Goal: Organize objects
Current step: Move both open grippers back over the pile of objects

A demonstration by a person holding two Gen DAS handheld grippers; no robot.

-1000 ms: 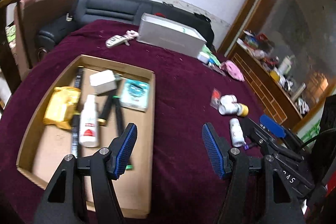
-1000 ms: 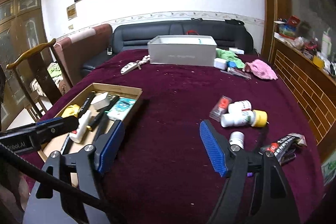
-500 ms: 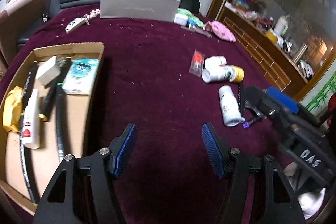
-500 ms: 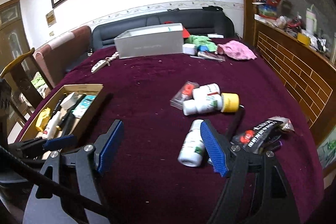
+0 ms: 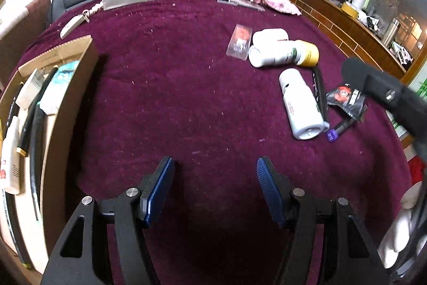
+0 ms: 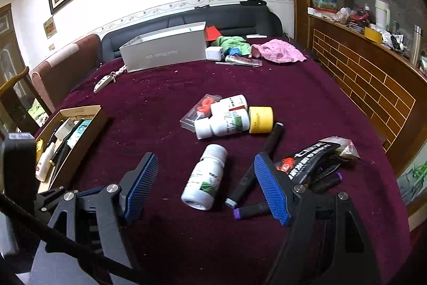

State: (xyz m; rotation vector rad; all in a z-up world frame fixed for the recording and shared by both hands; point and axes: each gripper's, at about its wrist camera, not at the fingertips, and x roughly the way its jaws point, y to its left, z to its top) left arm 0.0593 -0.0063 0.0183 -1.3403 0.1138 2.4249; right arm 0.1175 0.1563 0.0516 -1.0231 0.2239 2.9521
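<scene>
The right gripper (image 6: pixel 205 182) hangs low over the maroon velvet-covered surface (image 6: pixel 307 87), its jaws spread wide and holding nothing. Lying on its side between those jaws, cap end pointing away, is a small white plastic pill bottle with a green label (image 6: pixel 204 178). Just inside the right jaw lies a slim black pen (image 6: pixel 263 158), with a purple-capped black marker (image 6: pixel 249 211) below it. Beyond the right jaw sits a crumpled black snack packet with red print (image 6: pixel 309 158).

The left gripper (image 5: pixel 214 188) is also fully open and empty, over bare cloth. Well off to its left is the shallow brown cardboard tray (image 5: pixel 70 87), already holding several sorted items.

Farther ahead of the right jaws are two more white bottles, one yellow-capped (image 6: pixel 234 119), touching a clear packet (image 6: pixel 198 111) whose red contents I can't quite identify. A grey rectangular box (image 6: pixel 162 50) stands at the far edge.

This looks like the approach to a pick. Next, the right jaws would need to settle around the near bottle's body and close without catching the pen.
</scene>
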